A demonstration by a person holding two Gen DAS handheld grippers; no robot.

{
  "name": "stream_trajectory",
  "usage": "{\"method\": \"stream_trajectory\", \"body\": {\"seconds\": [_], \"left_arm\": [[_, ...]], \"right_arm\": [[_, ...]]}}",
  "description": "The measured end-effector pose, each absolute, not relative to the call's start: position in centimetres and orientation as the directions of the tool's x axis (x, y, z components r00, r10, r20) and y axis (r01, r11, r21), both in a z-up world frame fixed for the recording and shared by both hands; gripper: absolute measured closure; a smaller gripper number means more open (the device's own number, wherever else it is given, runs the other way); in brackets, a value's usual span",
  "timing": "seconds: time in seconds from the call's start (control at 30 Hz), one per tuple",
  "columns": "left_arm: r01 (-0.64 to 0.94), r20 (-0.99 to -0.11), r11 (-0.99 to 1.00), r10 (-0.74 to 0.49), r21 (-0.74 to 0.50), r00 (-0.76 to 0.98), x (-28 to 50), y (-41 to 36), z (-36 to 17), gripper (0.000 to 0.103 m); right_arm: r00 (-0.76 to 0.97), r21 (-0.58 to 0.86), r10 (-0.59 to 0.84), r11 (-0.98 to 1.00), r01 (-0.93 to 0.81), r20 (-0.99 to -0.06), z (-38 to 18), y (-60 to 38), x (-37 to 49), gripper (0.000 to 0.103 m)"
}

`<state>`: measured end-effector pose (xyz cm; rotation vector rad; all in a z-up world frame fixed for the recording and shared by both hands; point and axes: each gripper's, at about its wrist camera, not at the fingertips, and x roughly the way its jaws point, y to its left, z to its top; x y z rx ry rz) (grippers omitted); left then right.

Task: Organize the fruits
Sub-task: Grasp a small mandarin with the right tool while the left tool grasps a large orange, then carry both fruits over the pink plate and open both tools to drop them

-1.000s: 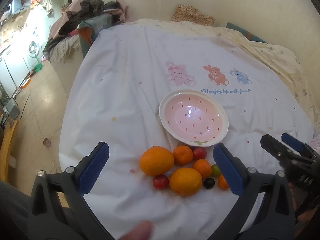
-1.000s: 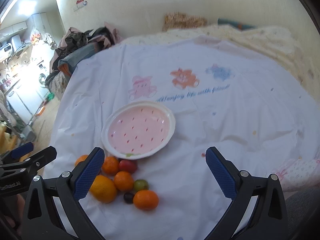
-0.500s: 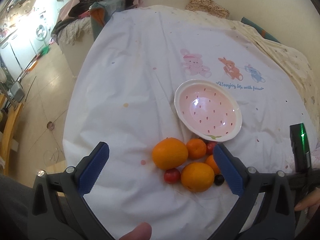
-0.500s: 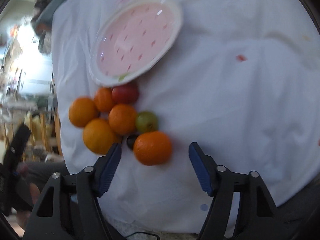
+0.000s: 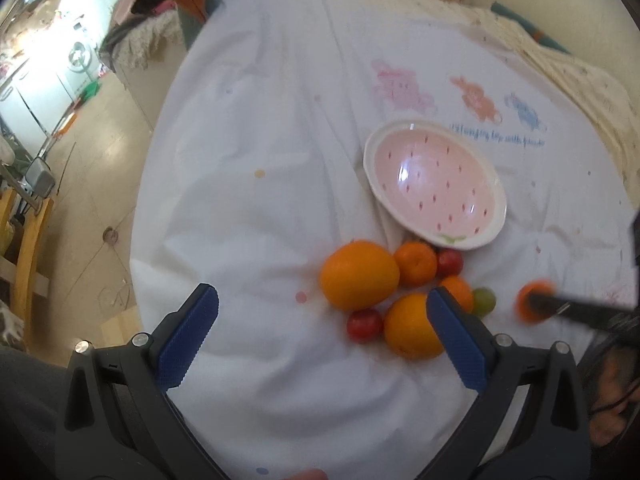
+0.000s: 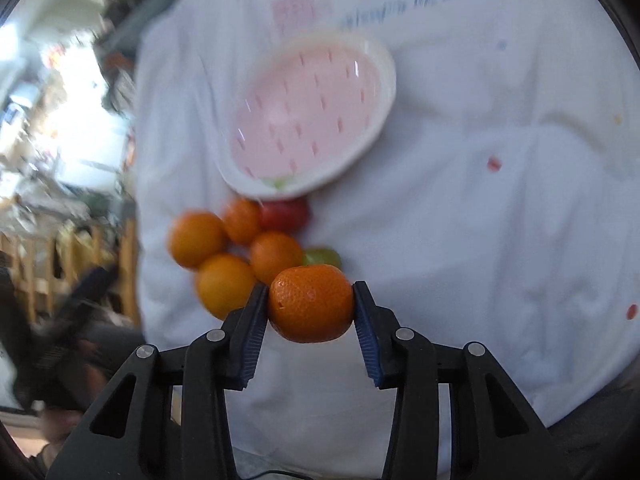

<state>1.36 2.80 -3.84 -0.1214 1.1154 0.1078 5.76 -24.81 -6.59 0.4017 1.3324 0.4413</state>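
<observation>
The right gripper (image 6: 310,304) pinches a small mandarin (image 6: 311,303) between its blue pads, low in the middle of the right wrist view. In the left wrist view the same mandarin (image 5: 532,300) shows blurred at the right edge, held at the tip of a dark finger, apart from the other fruit.

The left gripper (image 5: 320,332) is spread wide and holds nothing; it hangs over the white sheet (image 5: 260,220), with the fruit cluster near its right-hand pad.

The cluster lies on the sheet just below the pink strawberry bowl (image 5: 436,184), which is empty. It includes a large orange (image 5: 359,274), a second orange (image 5: 412,328) partly behind the pad, a small mandarin against the bowl's rim (image 5: 415,263), a red tomato by the rim (image 5: 450,262), another red tomato (image 5: 364,325) at the lower left of the group, and a green fruit (image 5: 484,301) on its right side.

The sheet carries printed cartoon animals (image 5: 402,88) above the bowl.
</observation>
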Motion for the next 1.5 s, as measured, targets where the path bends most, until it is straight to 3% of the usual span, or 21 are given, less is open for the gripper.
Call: {"method": "stream_trajectory", "body": {"seconds": [0.1,0.33,0.53,0.63,0.9,1.5], "left_arm": [[-0.152,-0.937,0.986,-0.01,-0.068,0.349,2.2,3.2,-5.2,0.001],[-0.135,-0.983,0.983,-0.101,-0.122,0.154,5.5,2.5,-7.7,0.018],[-0.066,-0.994,0.993,-0.096,-0.1,0.06,8.5,0.7,-9.9,0.018],[-0.065,-0.996,0.994,-0.086,-0.088,0.032,9.2,0.5,-11.2,0.039],[-0.058,-0.991,0.991,-0.112,-0.117,0.079,9.0,0.8,-10.6,0.048],[0.04,-0.921,0.997,-0.071,-0.06,0.382,11.7,0.0,-1.1,0.048]], "right_arm": [[0.222,0.534,0.533,0.843,-0.059,-0.817,-5.7,-26.1,5.2,0.059],[0.24,0.552,0.546,0.832,-0.049,-0.802,-5.6,-26.1,5.6,0.059],[0.247,0.558,0.552,0.828,-0.055,-0.796,-5.4,-26.0,5.9,0.059],[0.248,0.551,0.545,0.833,-0.053,-0.801,-5.5,-26.0,6.1,0.059],[0.23,0.543,0.538,0.838,-0.046,-0.811,-6.3,-25.7,6.5,0.059],[0.326,0.549,0.533,0.834,-0.048,-0.781,-4.1,-27.4,9.4,0.059]]}}
